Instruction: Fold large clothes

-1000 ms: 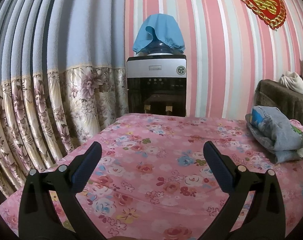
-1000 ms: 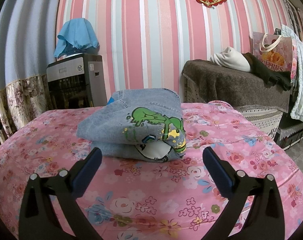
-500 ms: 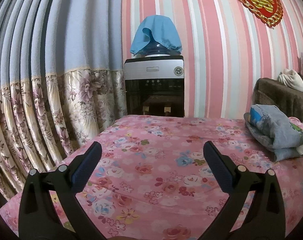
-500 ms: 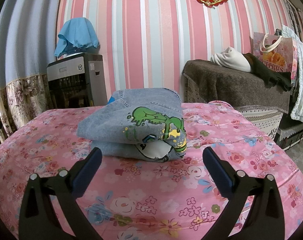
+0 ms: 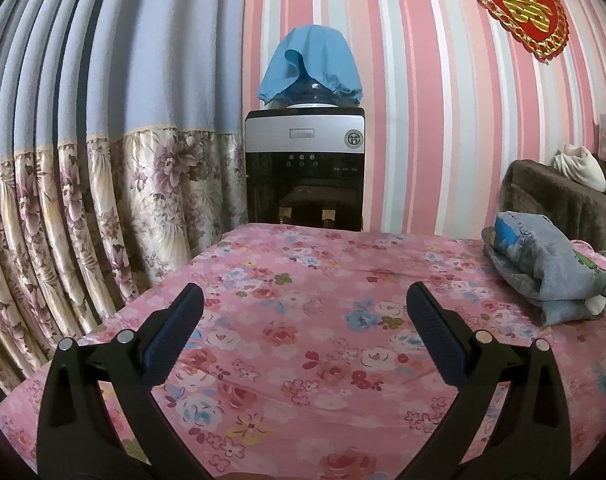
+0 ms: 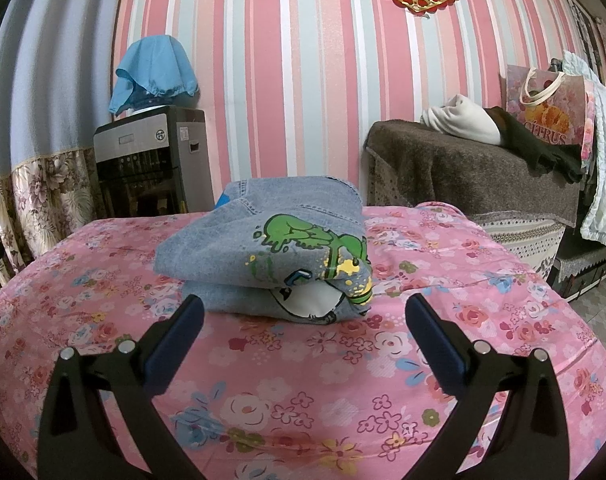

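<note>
A folded denim garment (image 6: 271, 252) with a green cartoon print lies in a thick stack on the pink floral bedsheet (image 6: 343, 380). My right gripper (image 6: 303, 320) stands open just in front of it, nothing between its fingers, and apart from the cloth. In the left wrist view the same denim garment (image 5: 551, 268) sits at the far right. My left gripper (image 5: 303, 320) is open over the bare pink floral sheet (image 5: 303, 280), well to the left of the stack and holding nothing.
A water dispenser (image 5: 303, 168) with a blue cloth cover (image 5: 311, 64) stands behind the bed against the striped wall. Floral curtains (image 5: 103, 208) hang at left. A brown covered bench (image 6: 463, 176) with white cloth, dark cloth and a printed bag (image 6: 551, 108) stands at right.
The left wrist view has drifted slightly, with the dispenser and garment shifting a little left. The right gripper and the denim stack have not visibly moved. Both grippers stay open.
</note>
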Demonstrator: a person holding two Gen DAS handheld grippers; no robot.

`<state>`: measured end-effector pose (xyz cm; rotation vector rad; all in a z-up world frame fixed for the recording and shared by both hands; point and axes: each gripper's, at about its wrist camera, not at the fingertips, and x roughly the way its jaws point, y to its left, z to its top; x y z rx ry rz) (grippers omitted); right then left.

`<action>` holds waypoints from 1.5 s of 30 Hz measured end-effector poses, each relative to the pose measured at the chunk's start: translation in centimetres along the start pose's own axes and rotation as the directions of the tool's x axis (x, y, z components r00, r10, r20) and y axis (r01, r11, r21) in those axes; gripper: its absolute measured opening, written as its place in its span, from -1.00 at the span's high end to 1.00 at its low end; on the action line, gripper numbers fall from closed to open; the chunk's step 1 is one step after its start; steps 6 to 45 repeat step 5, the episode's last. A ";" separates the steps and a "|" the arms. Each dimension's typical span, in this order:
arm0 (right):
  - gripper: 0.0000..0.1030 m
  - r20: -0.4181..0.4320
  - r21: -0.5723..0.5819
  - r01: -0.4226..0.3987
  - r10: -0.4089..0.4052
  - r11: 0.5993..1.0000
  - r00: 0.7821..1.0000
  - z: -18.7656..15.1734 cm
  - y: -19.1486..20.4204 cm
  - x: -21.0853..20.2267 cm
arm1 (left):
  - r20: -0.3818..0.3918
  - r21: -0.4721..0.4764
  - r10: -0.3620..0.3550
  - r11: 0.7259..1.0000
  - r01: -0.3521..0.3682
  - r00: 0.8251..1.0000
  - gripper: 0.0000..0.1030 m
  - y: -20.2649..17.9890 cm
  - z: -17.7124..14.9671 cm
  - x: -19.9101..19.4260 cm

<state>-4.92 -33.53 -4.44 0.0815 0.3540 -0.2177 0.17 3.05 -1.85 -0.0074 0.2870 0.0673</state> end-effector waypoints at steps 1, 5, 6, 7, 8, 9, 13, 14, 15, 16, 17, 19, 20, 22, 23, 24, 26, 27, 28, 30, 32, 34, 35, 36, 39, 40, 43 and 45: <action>-0.96 -0.002 0.000 0.000 0.000 1.000 1.000 -0.1 0.0 0.0 | -0.001 -0.004 -0.003 1.000 0.003 1.000 -0.94 0.0 -0.1 0.0; -0.96 0.000 -0.002 -0.001 0.001 1.000 1.000 0.0 0.0 0.0 | -0.002 -0.007 -0.005 1.000 0.005 1.000 -0.94 0.0 -0.1 0.1; -0.96 0.000 -0.002 -0.001 0.001 1.000 1.000 0.0 0.0 0.0 | -0.002 -0.007 -0.005 1.000 0.005 1.000 -0.94 0.0 -0.1 0.1; -0.96 0.000 -0.002 -0.001 0.001 1.000 1.000 0.0 0.0 0.0 | -0.002 -0.007 -0.005 1.000 0.005 1.000 -0.94 0.0 -0.1 0.1; -0.96 0.000 -0.002 -0.001 0.001 1.000 1.000 0.0 0.0 0.0 | -0.002 -0.007 -0.005 1.000 0.005 1.000 -0.94 0.0 -0.1 0.1; -0.96 0.000 -0.002 -0.001 0.001 1.000 1.000 0.0 0.0 0.0 | -0.002 -0.007 -0.005 1.000 0.005 1.000 -0.94 0.0 -0.1 0.1; -0.96 0.000 -0.002 -0.001 0.001 1.000 1.000 0.0 0.0 0.0 | -0.002 -0.007 -0.005 1.000 0.005 1.000 -0.94 0.0 -0.1 0.1; -0.96 0.000 -0.002 -0.001 0.001 1.000 1.000 0.0 0.0 0.0 | -0.002 -0.007 -0.005 1.000 0.005 1.000 -0.94 0.0 -0.1 0.1; -0.96 0.000 -0.002 -0.001 0.001 1.000 1.000 0.0 0.0 0.0 | -0.002 -0.007 -0.005 1.000 0.005 1.000 -0.94 0.0 -0.1 0.1; -0.96 0.000 -0.002 -0.001 0.001 1.000 1.000 0.0 0.0 0.0 | -0.002 -0.007 -0.005 1.000 0.005 1.000 -0.94 0.0 -0.1 0.1; -0.96 0.000 -0.002 -0.001 0.001 1.000 1.000 0.0 0.0 0.0 | -0.002 -0.007 -0.005 1.000 0.005 1.000 -0.94 0.0 -0.1 0.1; -0.96 0.000 -0.002 -0.001 0.001 1.000 1.000 0.0 0.0 0.0 | -0.002 -0.007 -0.005 1.000 0.005 1.000 -0.94 0.0 -0.1 0.1; -0.96 0.000 -0.002 -0.001 0.001 1.000 1.000 0.0 0.0 0.0 | -0.002 -0.007 -0.005 1.000 0.005 1.000 -0.94 0.0 -0.1 0.1; -0.96 0.000 -0.002 -0.001 0.001 1.000 1.000 0.0 0.0 0.0 | -0.002 -0.007 -0.005 1.000 0.005 1.000 -0.94 0.0 -0.1 0.1; -0.96 0.000 -0.002 -0.001 0.001 1.000 1.000 0.0 0.0 0.0 | -0.002 -0.007 -0.005 1.000 0.005 1.000 -0.94 0.0 -0.1 0.1; -0.96 0.000 -0.002 -0.001 0.001 1.000 1.000 0.0 0.0 0.0 | -0.002 -0.007 -0.005 1.000 0.005 1.000 -0.94 0.0 -0.1 0.1; -0.96 0.000 -0.002 -0.001 0.001 1.000 1.000 0.0 0.0 0.0 | -0.002 -0.007 -0.005 1.000 0.005 1.000 -0.94 0.0 -0.1 0.1; -0.96 0.000 -0.002 -0.001 0.001 1.000 1.000 0.0 0.0 0.0 | -0.002 -0.007 -0.005 1.000 0.005 1.000 -0.94 0.0 -0.1 0.1; -0.96 0.000 -0.002 -0.001 0.001 1.000 1.000 0.0 0.0 0.0 | -0.002 -0.007 -0.005 1.000 0.005 1.000 -0.94 0.0 -0.1 0.1; -0.96 0.000 -0.002 -0.001 0.001 1.000 1.000 0.0 0.0 0.0 | -0.002 -0.007 -0.005 1.000 0.005 1.000 -0.94 0.0 -0.1 0.1; -0.96 0.000 -0.002 -0.001 0.001 1.000 1.000 0.0 0.0 0.0 | -0.002 -0.007 -0.005 1.000 0.005 1.000 -0.94 0.0 -0.1 0.1; -0.96 0.000 -0.002 -0.001 0.001 1.000 1.000 0.0 0.0 0.0 | -0.002 -0.007 -0.005 1.000 0.005 1.000 -0.94 0.0 -0.1 0.1; -0.96 0.000 -0.002 -0.001 0.001 1.000 1.000 0.0 0.0 0.0 | -0.002 -0.007 -0.005 1.000 0.005 1.000 -0.94 0.0 -0.1 0.1; -0.96 0.000 -0.002 -0.001 0.001 1.000 1.000 0.0 0.0 0.0 | -0.002 -0.007 -0.005 1.000 0.005 1.000 -0.94 0.0 -0.1 0.1; -0.96 0.000 -0.002 -0.001 0.001 1.000 1.000 0.0 0.0 0.0 | -0.002 -0.007 -0.005 1.000 0.005 1.000 -0.94 0.0 -0.1 0.1; -0.96 0.000 -0.002 -0.001 0.001 1.000 1.000 0.0 0.0 0.0 | -0.002 -0.007 -0.005 1.000 0.005 1.000 -0.94 0.0 -0.1 0.1; -0.96 0.000 -0.002 -0.001 0.001 1.000 1.000 0.0 0.0 0.0 | -0.002 -0.007 -0.005 1.000 0.005 1.000 -0.94 0.0 -0.1 0.1; -0.96 0.000 -0.002 -0.001 0.001 1.000 1.000 0.0 0.0 0.0 | -0.002 -0.007 -0.005 1.000 0.005 1.000 -0.94 0.0 -0.1 0.1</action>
